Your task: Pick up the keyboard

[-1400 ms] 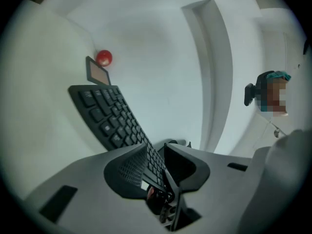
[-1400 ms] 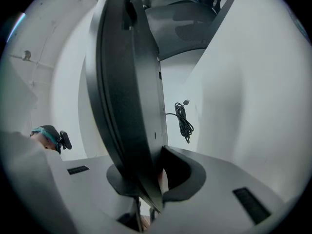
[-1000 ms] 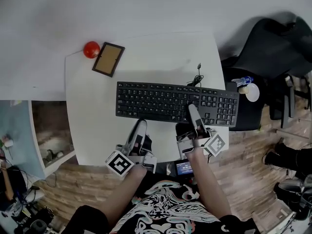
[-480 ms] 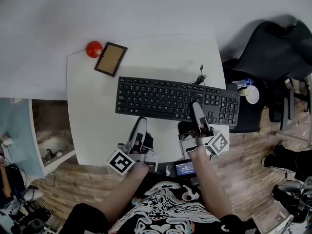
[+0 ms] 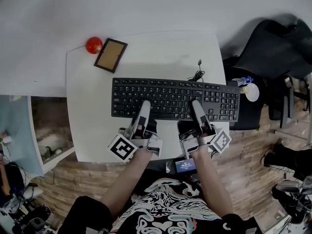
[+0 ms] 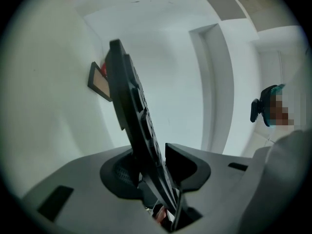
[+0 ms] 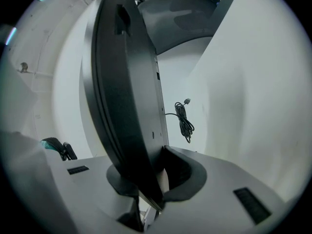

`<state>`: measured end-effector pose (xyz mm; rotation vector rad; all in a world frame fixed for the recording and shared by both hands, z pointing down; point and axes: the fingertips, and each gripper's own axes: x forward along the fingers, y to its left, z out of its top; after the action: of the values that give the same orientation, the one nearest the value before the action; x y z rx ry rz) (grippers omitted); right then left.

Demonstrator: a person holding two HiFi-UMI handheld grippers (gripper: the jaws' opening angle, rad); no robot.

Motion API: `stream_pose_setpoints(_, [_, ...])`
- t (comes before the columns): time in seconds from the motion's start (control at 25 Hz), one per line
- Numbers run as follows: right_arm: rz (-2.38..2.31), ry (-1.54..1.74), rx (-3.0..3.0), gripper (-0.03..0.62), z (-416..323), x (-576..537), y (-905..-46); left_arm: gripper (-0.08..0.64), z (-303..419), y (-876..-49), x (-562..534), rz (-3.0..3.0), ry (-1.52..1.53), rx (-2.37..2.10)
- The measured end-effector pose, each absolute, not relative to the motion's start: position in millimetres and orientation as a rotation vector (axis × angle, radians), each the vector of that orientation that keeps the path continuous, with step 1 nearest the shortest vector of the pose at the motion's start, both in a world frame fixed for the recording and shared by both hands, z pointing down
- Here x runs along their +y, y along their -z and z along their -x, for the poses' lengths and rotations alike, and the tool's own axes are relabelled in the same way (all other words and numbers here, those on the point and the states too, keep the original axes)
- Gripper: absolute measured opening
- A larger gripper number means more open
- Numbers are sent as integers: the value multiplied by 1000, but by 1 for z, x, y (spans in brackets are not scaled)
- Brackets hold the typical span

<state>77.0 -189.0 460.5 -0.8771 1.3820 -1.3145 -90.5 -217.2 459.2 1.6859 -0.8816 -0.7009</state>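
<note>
A black keyboard [image 5: 170,94] lies across the white table [image 5: 146,52], its near edge toward me. The left gripper [image 5: 145,107] reaches over that near edge left of the middle. In the left gripper view the keyboard [image 6: 127,96] runs edge-on between the jaws of the left gripper [image 6: 148,167], which are opening and do not visibly press it. Right of the middle, the right gripper [image 5: 195,106] is over the same edge. In the right gripper view the right gripper [image 7: 152,177] is shut on the keyboard [image 7: 122,82].
A small picture frame [image 5: 110,55] and a red ball [image 5: 94,45] sit at the table's far left corner. The keyboard's coiled cable [image 5: 197,75] lies just behind it. A black chair [image 5: 273,48] and a small bottle [image 5: 242,81] stand to the right of the table.
The left gripper has moved forward from the keyboard's near edge to over its keys. The keyboard has shifted a little left and straightened. The right gripper keeps its hold.
</note>
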Motion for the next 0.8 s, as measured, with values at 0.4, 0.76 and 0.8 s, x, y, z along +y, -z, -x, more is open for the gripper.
stream_pose_setpoints(0.4, [834,1301,1388,87,-72,-190,-445,98,84,-439,-230,-1668,794,-754])
stream_pose_setpoints(0.76, [818,1243,1435,87,-68,-161,-400,92,87,-395,-203,-1676,877,-689])
stream_pose_setpoints(0.8, [817,1246,1443,86,-66,-159,-396,92,89,-391,-199,-1670,889,-696])
